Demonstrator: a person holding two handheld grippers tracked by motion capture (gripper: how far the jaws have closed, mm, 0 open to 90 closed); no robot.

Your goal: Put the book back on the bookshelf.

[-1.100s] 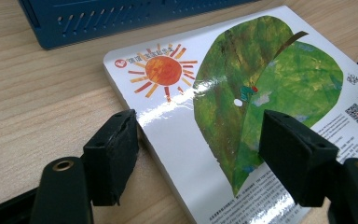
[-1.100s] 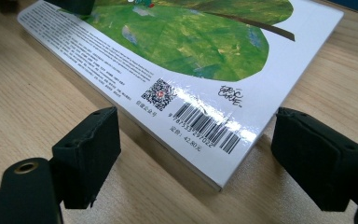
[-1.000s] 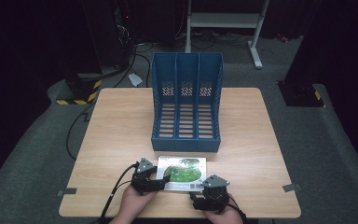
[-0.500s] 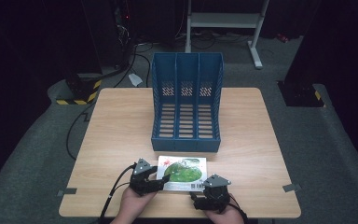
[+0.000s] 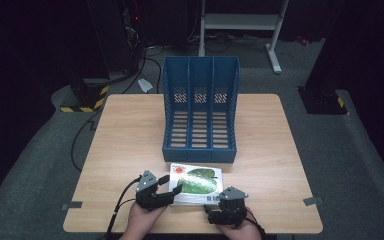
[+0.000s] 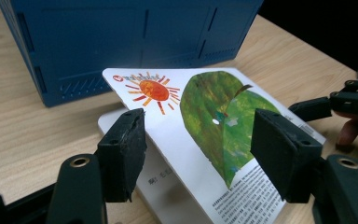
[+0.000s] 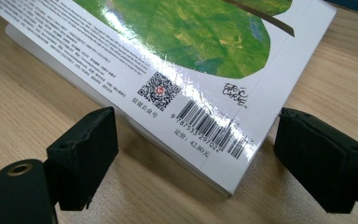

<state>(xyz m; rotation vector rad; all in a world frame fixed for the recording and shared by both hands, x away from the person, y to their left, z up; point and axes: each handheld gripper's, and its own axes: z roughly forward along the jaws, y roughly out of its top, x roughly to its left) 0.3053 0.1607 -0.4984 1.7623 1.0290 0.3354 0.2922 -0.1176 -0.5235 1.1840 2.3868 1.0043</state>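
A picture book (image 5: 197,182) with a green leaf and a red sun on its white cover lies near the table's front edge, just before the blue rack. In the left gripper view the book (image 6: 205,107) has its cover tilted up off the pages. My left gripper (image 6: 203,154) is open at the book's left side; its jaws have just been closing, with the raised cover between them and the pads apart from it. In the high view the left gripper (image 5: 172,185) sits at that edge. My right gripper (image 7: 200,158) is open astride the barcode corner of the book (image 7: 191,46), not touching it.
A blue three-slot file rack (image 5: 200,115) stands upright mid-table with its slots facing me; its front wall (image 6: 121,42) rises right behind the book. The wooden table (image 5: 120,140) has bare wood left and right of the rack. Cables and a metal stand lie on the floor beyond.
The left gripper's jaws stand a little closer together at the book's left edge. The book and the right gripper have kept their places.
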